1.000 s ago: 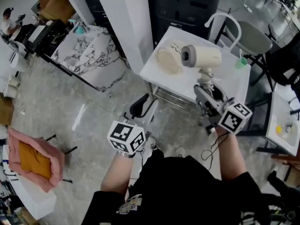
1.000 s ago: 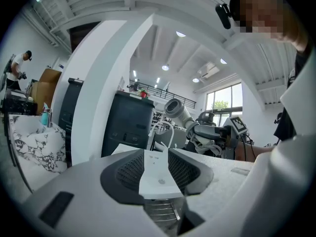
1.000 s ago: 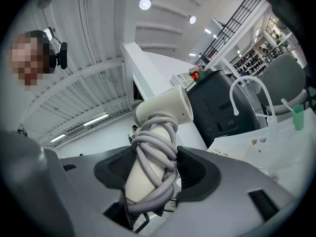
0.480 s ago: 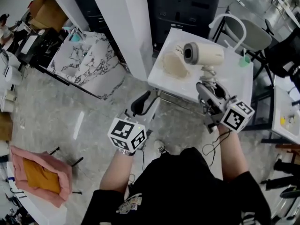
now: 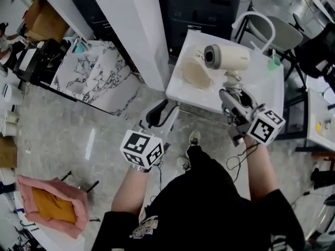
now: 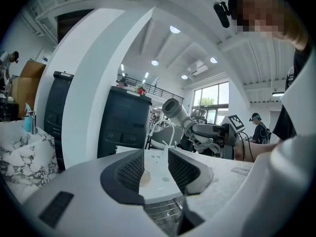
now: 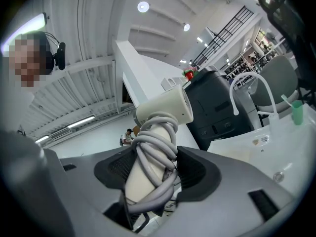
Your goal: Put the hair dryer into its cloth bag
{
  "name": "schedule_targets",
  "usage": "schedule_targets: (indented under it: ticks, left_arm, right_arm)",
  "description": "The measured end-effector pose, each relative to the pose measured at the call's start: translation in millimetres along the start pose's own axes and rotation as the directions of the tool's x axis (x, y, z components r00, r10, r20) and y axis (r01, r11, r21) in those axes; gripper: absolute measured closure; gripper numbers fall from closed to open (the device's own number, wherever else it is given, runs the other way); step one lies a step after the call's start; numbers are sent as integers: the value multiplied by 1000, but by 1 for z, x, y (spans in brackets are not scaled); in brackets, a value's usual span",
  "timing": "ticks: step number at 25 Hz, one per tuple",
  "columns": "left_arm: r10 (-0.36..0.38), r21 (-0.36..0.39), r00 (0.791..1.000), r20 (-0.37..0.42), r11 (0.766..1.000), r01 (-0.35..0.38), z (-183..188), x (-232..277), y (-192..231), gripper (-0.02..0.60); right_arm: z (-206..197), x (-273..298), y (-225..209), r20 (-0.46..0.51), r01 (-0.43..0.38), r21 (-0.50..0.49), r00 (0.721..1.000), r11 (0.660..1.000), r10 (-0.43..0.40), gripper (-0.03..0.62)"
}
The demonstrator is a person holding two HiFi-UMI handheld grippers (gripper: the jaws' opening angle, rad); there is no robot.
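Observation:
A cream hair dryer [image 5: 227, 57] stands upright in my right gripper [image 5: 234, 89], over the white table [image 5: 264, 90]. The jaws are shut on its handle, which has the grey cord [image 7: 154, 149] wound round it; the dryer's head [image 7: 165, 107] rises above the right gripper [image 7: 152, 168]. A beige cloth bag [image 5: 194, 72] lies on the table's left part, just left of the dryer. My left gripper [image 5: 157, 115] is open and empty, short of the table's near edge. Along the left gripper [image 6: 150, 168] I see the table top and the held dryer [image 6: 174, 109] at the right.
A white pillar [image 5: 141, 30] and a marble counter [image 5: 94, 72] stand left of the table, with a dark cabinet [image 5: 204, 4] behind it. A white chair [image 5: 275, 33] and a green cup [image 5: 272, 64] are at the table's far right. A pink cushioned seat [image 5: 52, 205] sits at the lower left.
Both grippers have come nearer to the table, which now sits closer under the dryer. The right gripper still holds the dryer, and the left gripper stays open.

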State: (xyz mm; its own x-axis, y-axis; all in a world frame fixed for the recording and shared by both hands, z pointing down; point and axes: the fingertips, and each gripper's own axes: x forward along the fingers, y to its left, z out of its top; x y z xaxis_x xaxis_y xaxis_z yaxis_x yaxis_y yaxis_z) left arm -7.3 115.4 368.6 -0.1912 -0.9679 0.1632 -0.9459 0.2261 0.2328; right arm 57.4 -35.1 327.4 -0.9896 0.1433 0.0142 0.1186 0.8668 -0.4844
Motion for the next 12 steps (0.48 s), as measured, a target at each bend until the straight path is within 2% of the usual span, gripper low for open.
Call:
schedule_targets:
  ticks: [3,6,10,12]
  left_arm:
    - [-8,0,1000,-11,1000,8,3,9,8,442]
    - [-14,-4,1000,-25,1000,14,6,22,18,442]
    - [-24,2,999,-40,1000,24,9,44,36,442]
    - [-28,10,998,-54,1000,29,11,54,45,442]
  right_arm:
    - [1,6,-12,0,27,21,1000,999,-27,341]
    - [12,18,-17,12,14,9,1000,1000,-14,341]
    - [12,30,-47,10,60,44,998,997,-60,341]
    - [20,44,-50,20,41,28,999,999,-41,341]
